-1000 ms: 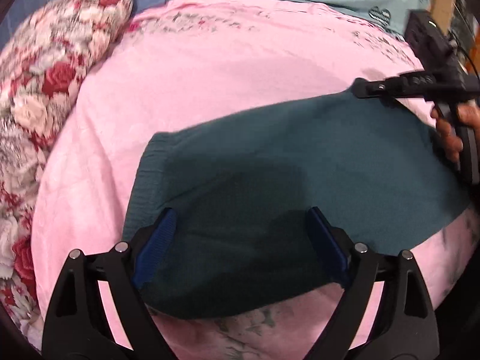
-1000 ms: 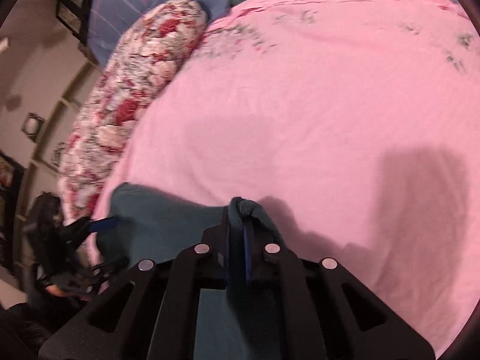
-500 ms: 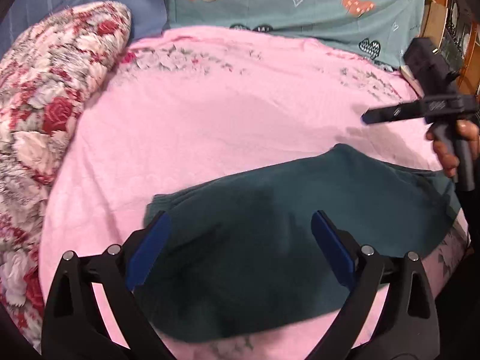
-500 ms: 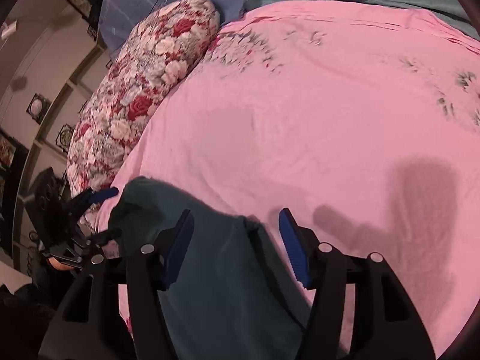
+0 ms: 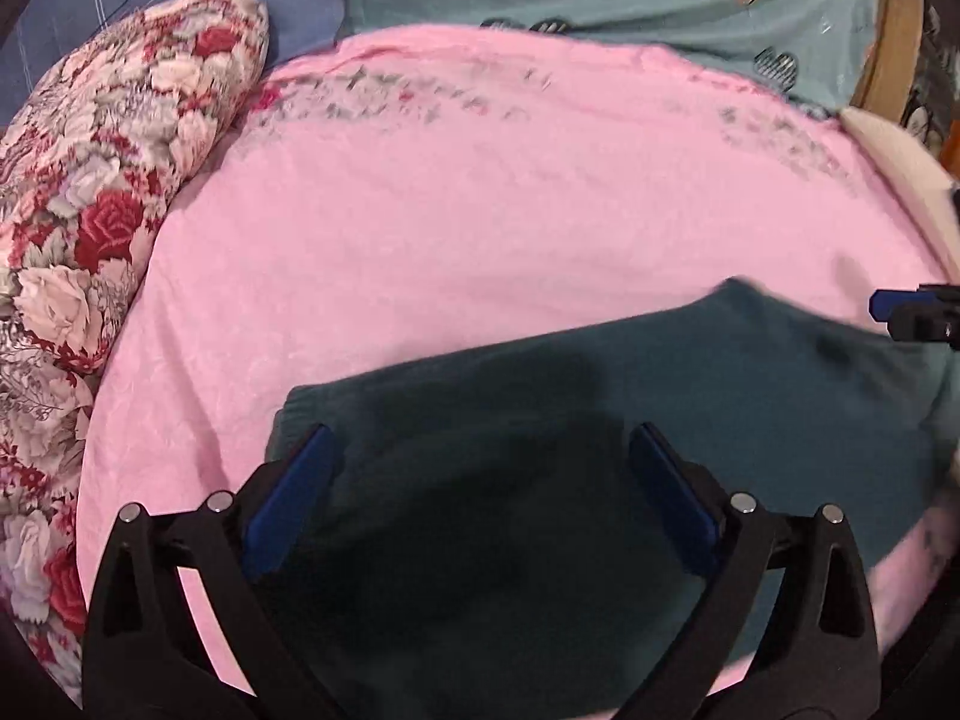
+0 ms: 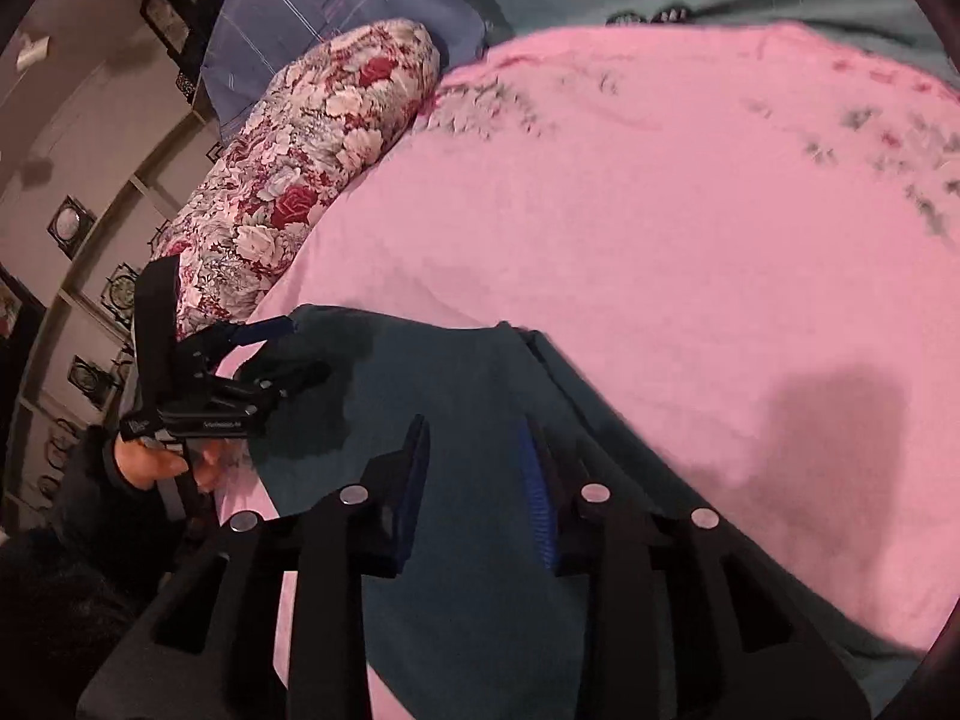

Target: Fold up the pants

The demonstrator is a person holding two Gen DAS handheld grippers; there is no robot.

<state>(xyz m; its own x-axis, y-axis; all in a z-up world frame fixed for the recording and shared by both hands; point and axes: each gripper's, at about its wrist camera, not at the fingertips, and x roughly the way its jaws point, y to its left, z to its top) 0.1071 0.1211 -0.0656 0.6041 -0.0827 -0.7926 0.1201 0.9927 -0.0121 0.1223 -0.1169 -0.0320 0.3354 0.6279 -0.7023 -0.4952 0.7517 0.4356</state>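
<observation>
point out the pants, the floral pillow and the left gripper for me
pants point(image 5: 690, 396), left wrist view, on the flat dark teal fabric near its middle
floral pillow point(image 6: 312, 138), right wrist view, on its rose-printed side
left gripper point(image 5: 477, 492), left wrist view, midway between its blue fingertips, open above the pants

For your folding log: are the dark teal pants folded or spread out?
Folded: dark teal pants lie compact, doubled edge showing.
</observation>
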